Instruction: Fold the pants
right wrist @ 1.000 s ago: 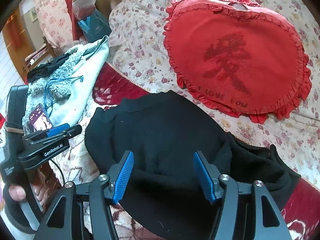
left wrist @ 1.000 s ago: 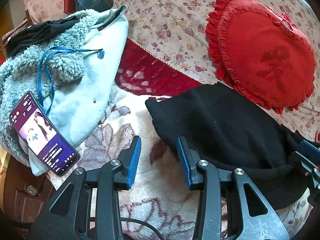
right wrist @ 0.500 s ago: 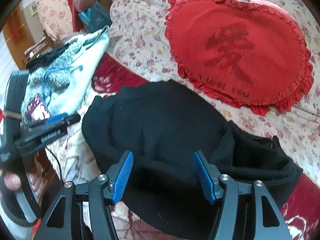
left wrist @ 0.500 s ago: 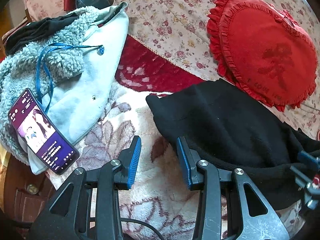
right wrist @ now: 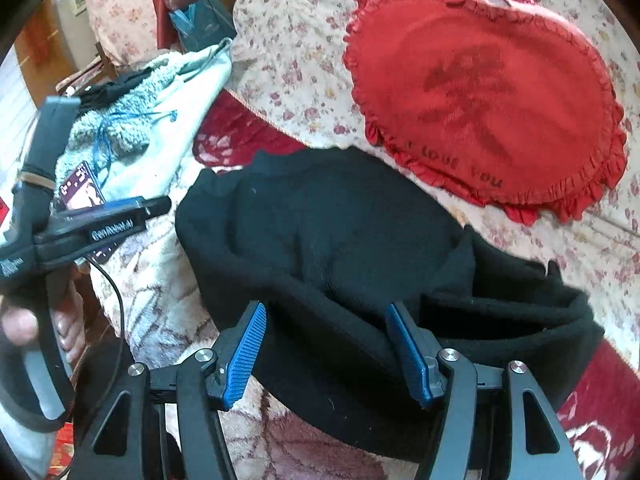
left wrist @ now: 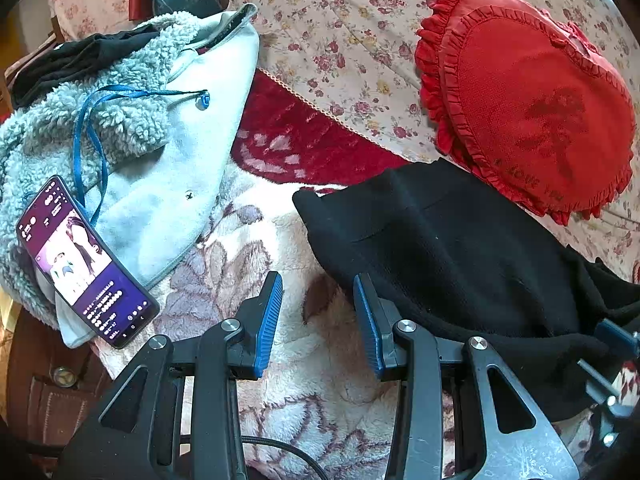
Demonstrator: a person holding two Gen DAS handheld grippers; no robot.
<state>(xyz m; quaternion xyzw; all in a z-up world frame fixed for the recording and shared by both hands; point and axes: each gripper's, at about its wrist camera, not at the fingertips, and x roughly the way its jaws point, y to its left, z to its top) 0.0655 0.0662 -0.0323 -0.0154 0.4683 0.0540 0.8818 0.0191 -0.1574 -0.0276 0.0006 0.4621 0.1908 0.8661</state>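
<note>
The black pants [left wrist: 452, 248] lie folded in a bundle on the floral blanket [left wrist: 248, 264], below the red heart pillow. My left gripper [left wrist: 318, 312] is open and empty, hovering over the blanket just left of the pants' left edge. My right gripper [right wrist: 326, 344] is open and empty, its fingers spread above the near edge of the pants [right wrist: 320, 240]. A looser part of the pants trails off to the right [right wrist: 532, 304]. The left gripper also shows in the right wrist view [right wrist: 160, 204] at the left.
A red heart-shaped pillow [left wrist: 532, 100] lies behind the pants on the flowered sofa cover [left wrist: 344, 20]. A pale fleece jacket [left wrist: 132, 140] with a blue cord lies at left, with a lit phone [left wrist: 84, 264] on it.
Both grippers have moved slightly; the right one has come lower and closer to the pants' near edge. Both stay open. The pants have not moved.
</note>
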